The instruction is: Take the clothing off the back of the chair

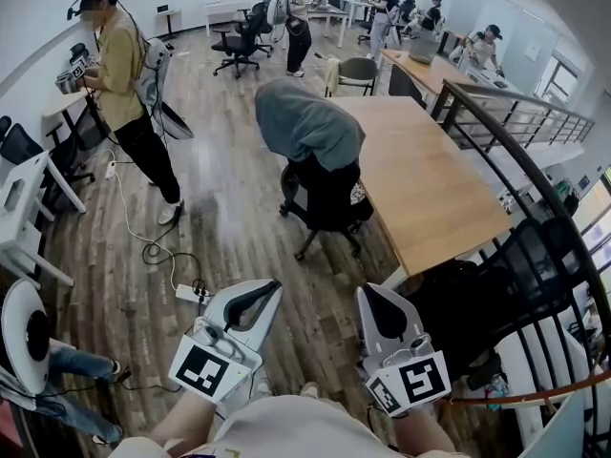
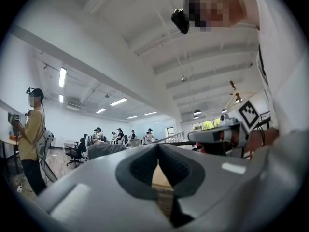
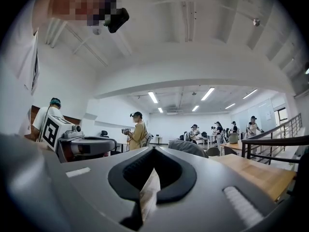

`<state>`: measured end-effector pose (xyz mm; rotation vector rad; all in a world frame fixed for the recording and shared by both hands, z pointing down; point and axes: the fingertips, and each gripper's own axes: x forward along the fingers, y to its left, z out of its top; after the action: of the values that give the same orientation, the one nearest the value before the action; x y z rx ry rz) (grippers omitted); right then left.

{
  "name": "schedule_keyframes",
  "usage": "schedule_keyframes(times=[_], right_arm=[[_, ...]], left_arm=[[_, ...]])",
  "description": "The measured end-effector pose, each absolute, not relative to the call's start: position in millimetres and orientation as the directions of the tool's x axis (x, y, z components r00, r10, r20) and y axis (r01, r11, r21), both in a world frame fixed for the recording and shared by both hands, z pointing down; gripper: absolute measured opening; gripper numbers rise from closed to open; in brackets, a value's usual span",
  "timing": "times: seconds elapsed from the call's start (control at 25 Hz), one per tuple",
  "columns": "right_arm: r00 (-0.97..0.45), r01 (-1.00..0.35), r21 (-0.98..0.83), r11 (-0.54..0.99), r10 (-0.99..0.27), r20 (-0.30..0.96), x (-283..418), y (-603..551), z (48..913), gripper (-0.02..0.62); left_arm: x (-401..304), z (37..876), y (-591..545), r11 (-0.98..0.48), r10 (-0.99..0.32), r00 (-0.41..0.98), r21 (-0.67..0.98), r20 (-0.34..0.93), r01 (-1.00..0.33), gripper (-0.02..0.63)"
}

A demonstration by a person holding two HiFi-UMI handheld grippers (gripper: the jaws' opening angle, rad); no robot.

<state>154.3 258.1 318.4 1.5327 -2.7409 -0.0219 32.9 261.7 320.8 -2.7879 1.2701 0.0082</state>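
Note:
A grey garment (image 1: 304,122) hangs over the back of a black office chair (image 1: 326,201) that stands against the long wooden table (image 1: 425,175). In the left gripper view the garment (image 2: 104,150) shows far off above the jaws; in the right gripper view the garment (image 3: 187,147) does too. My left gripper (image 1: 270,285) and right gripper (image 1: 370,292) are held low near my body, well short of the chair, both shut and empty, pointing level toward it.
A person in a tan shirt (image 1: 124,84) stands at the left by white desks. A power strip with cables (image 1: 191,292) lies on the wood floor ahead of the left gripper. A black railing (image 1: 535,175) and a black chair (image 1: 496,294) are on the right. Several people stand at the back.

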Motion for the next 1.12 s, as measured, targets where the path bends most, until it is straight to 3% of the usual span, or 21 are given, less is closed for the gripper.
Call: schedule_keyframes(times=[0.16,1.12], right_arm=[[-0.523,-0.852,0.017,0.523,-0.852,-0.004,158,255,320,0.0],[-0.541,-0.841,-0.01,0.541,-0.841,-0.015,232,261,337,0.0]], left_arm=[[32,311,258,-0.67,-0.738,0.668,-0.014,-0.091,-0.742,0.002],[104,318,269,-0.637,-0.767,0.637,-0.035,-0.072,-0.77,0.002]])
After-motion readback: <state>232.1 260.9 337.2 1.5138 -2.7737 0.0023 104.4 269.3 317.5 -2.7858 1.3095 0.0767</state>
